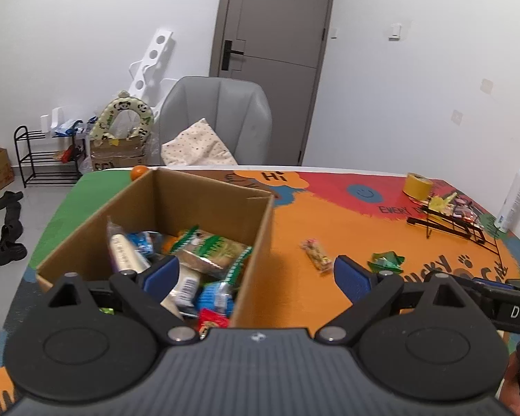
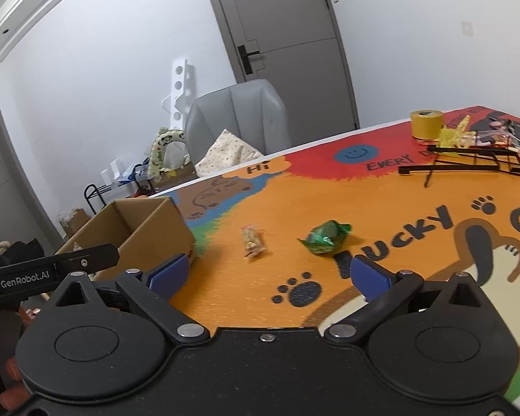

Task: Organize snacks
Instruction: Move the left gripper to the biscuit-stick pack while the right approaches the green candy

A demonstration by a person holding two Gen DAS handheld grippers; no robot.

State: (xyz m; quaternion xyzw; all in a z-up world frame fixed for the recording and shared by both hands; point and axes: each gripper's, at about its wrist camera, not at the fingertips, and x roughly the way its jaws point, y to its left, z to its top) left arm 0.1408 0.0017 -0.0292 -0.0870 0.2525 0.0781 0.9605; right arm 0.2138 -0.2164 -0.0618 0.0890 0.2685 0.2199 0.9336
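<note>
Looking forward from the left gripper [image 1: 254, 277], found its jaws spread wide and grasping nothing, one blue pad over the cardboard box [image 1: 204, 190] at centre left of the frame, the other over the desk [image 1: 294, 215] to the right of the box wall. Held inside the box a heap of wrapped snacks [image 1: 208, 253]: green-and-white packets, blue ones, a red one at the near edge. Lay loose on the orange desk cover right of the box a small pale snack bar [image 1: 317, 254], and further right a green wrapped snack [image 1: 386, 261] just beyond the right pad. Stood toward the upper right a yellow tape roll [image 1: 416, 185], with a black wire rack [image 1: 457, 225] of more packets below it and a white bottle [image 1: 514, 197] at the edge.

Seen from the right gripper [image 2: 267, 274], also released and empty, jaws apart low in the frame. Rested above them, well apart from both pads, the snack bar [image 2: 253, 241] at centre and the green snack [image 2: 324, 237] to its right. Sat at centre left the box [image 2: 149, 225], with the left gripper's black side reaching in from the left edge.
</note>
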